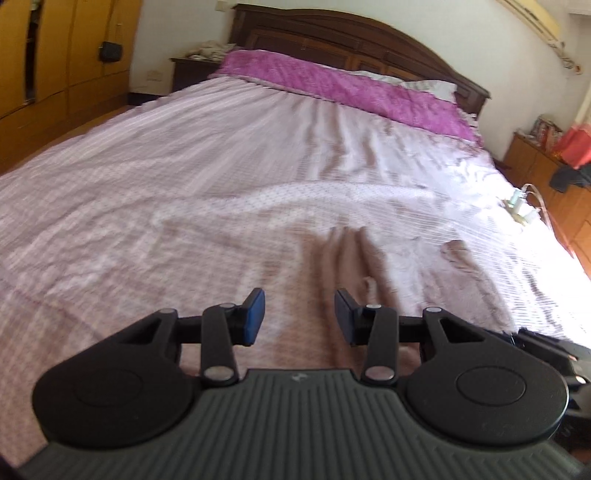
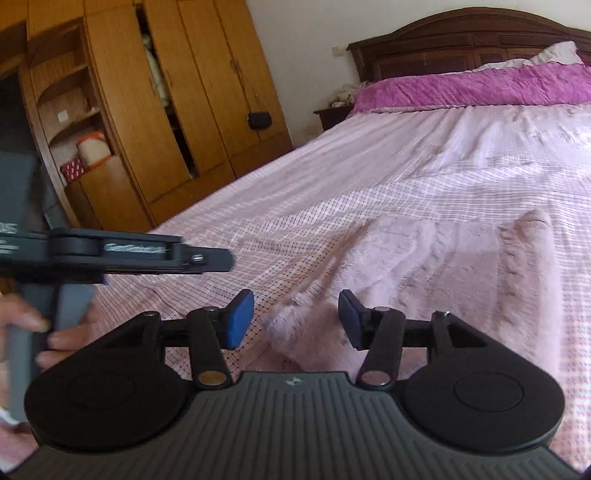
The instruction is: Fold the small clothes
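Both claws released: right gripper (image 2: 295,319) poised over the fuzzy pink garment (image 2: 436,266), left gripper (image 1: 299,317) at nine o'clock; next, pinch an edge.

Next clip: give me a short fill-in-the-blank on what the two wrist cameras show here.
1. Both the left gripper and the right gripper have their jaws ____.
2. The fluffy pink garment lies on the ____.
3. The blanket by the headboard is ____ in colour.
4. The wardrobe is made of ____.

Missing words: open; bed; purple; wood
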